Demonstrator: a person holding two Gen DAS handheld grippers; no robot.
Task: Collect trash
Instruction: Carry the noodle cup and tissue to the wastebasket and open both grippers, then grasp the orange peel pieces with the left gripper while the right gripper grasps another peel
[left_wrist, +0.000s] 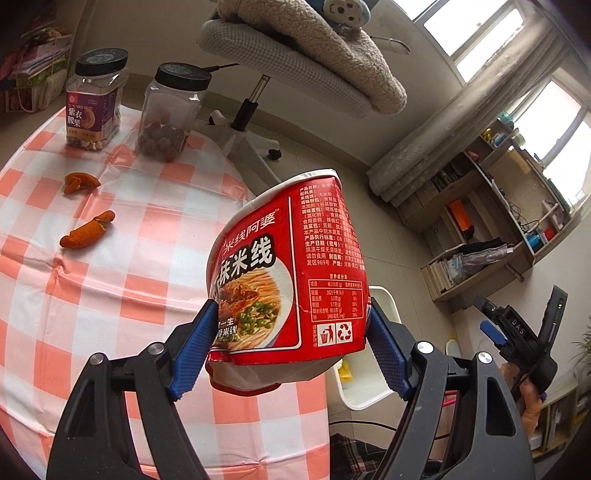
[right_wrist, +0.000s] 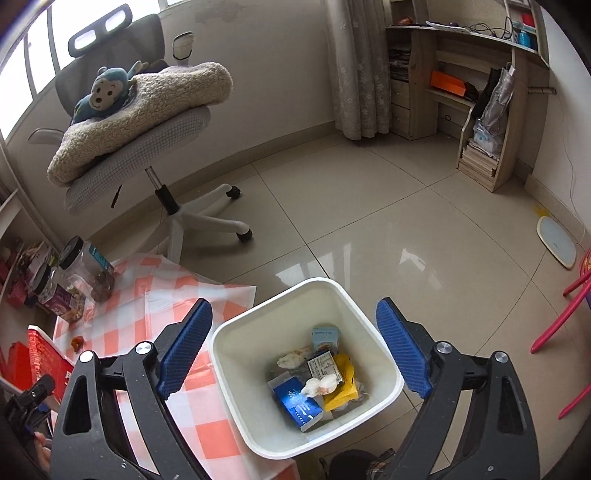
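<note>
Left wrist view: my left claw (left_wrist: 290, 349) is clamped on a red paper noodle cup (left_wrist: 288, 273), its ribbed blue pads pressing the cup's lower wall from both sides. The cup is tilted, white rim toward twelve o'clock, glossy printed sides, its base slightly crumpled. It hangs over the table edge. Below it, at five o'clock, part of a white plastic bin (left_wrist: 384, 306) shows on the floor. At ten o'clock two curled orange peels (left_wrist: 86, 229) lie on the table's (left_wrist: 110, 295) orange-and-white checked cloth. Beyond them, toward eleven o'clock, stand two clear plastic jars (left_wrist: 170, 110) with black lids. At four o'clock my right claw (left_wrist: 495, 328) shows, held in a hand.

Right wrist view: my right claw (right_wrist: 295, 347) is spread wide with nothing between its pads. It hangs directly above the square, rounded-cornered bin (right_wrist: 229, 362), which holds a blue carton (right_wrist: 295, 404), a yellow wrapper (right_wrist: 343, 380) and crumpled white tissue (right_wrist: 319, 386). The bin touches the hanging cloth at nine o'clock. An office chair (right_wrist: 140, 155) with a fleecy blanket stands at eleven o'clock on smooth beige tiles.
</note>
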